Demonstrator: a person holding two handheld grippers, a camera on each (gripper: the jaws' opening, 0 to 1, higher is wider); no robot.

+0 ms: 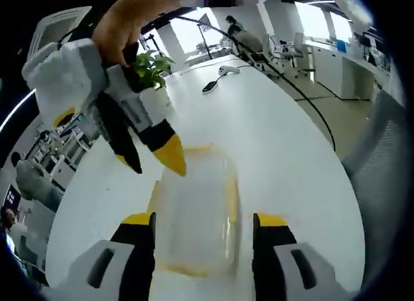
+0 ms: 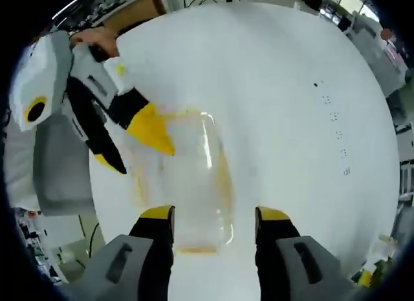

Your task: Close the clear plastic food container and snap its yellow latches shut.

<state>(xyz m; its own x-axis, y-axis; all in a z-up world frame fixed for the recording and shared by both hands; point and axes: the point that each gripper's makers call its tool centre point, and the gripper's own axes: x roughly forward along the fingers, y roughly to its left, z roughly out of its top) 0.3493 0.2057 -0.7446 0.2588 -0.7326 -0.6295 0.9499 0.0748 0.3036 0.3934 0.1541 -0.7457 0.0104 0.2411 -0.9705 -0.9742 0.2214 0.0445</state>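
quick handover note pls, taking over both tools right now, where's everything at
Left tool: open, jaws on either side of the clear container, not clamped on it.
Right tool: open, jaws likewise on either side of the container; in the left gripper view its tips sit at the container's far corner.
The container rests on the white table; yellow latches show along its edges.
Done: the lid seems to be on, though blur leaves that uncertain.
Left: check the lid's seating, then snap the latches; their state is unreadable.

Container (image 1: 194, 210) blurred; latches perhaps unsnapped.
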